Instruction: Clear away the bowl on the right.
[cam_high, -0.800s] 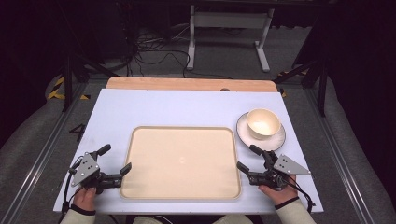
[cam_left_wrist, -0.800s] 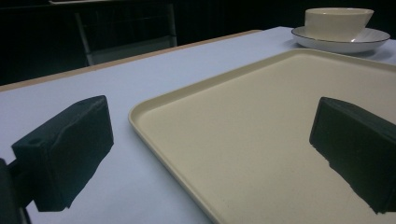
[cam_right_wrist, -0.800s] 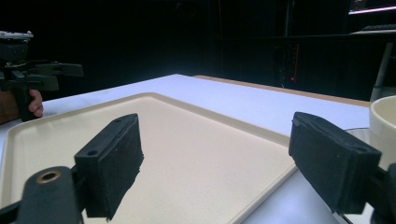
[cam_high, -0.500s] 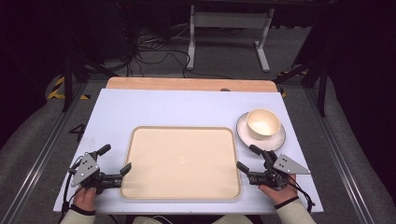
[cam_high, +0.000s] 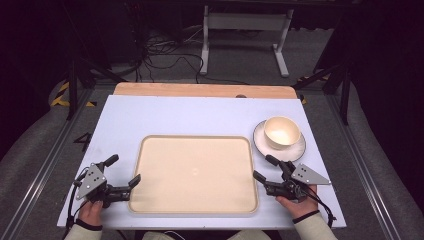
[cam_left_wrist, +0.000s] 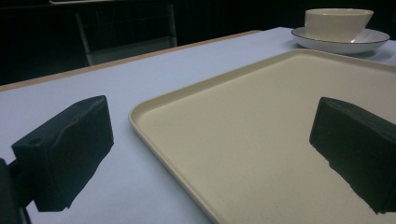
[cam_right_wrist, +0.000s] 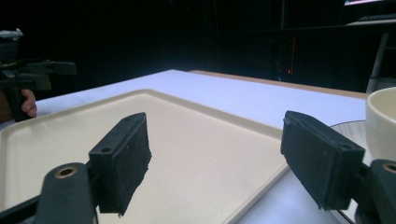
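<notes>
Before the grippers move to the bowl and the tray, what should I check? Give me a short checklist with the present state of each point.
1. Right gripper jaws open, nothing between them: ok.
2. Left gripper jaws open, nothing between them: ok.
3. Bowl upright on the plate: ok.
4. Bowl holds nothing inside: ok in the high view.
5. Tray flat on the table, nothing lying on it: ok.
6. Right gripper apart from the plate: ok, close beside it, not touching.

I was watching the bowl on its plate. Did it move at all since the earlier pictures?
No. The bowl sits on its plate in the same spot, just right of the tray's far right corner, as before.
</notes>
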